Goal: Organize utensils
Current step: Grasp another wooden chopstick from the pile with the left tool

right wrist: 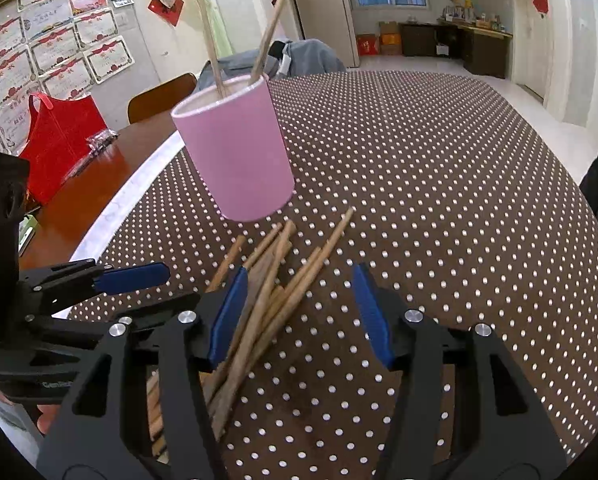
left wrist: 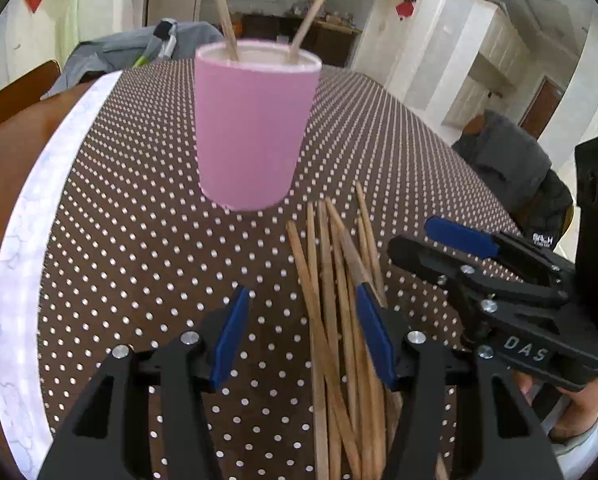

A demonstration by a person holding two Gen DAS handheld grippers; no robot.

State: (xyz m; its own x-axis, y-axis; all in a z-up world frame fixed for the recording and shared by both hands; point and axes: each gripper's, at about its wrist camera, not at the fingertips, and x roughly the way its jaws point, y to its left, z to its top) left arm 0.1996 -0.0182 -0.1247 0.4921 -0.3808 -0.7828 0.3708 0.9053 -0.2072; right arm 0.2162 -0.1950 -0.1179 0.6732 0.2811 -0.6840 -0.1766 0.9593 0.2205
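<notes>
A pink cup (left wrist: 251,128) (right wrist: 239,156) stands on the dotted cloth with two wooden chopsticks (left wrist: 223,8) (right wrist: 273,20) upright in it. Just in front of it lies a loose pile of several chopsticks (left wrist: 331,280) (right wrist: 283,280). My left gripper (left wrist: 301,296) (right wrist: 179,286) hovers open over the pile's left side; the sticks run under its right pad. My right gripper (right wrist: 299,276) (left wrist: 413,234) is open over the pile's right side, with the sticks close to its left pad. Neither gripper's pads press on anything.
A brown cloth with white dots (right wrist: 439,200) covers the round table, whose white rim (left wrist: 39,208) shows at the left. A red bag (right wrist: 59,140) sits on the wooden tabletop beyond. A grey jacket (left wrist: 119,52) and a dark garment (left wrist: 507,168) hang at the table's edges.
</notes>
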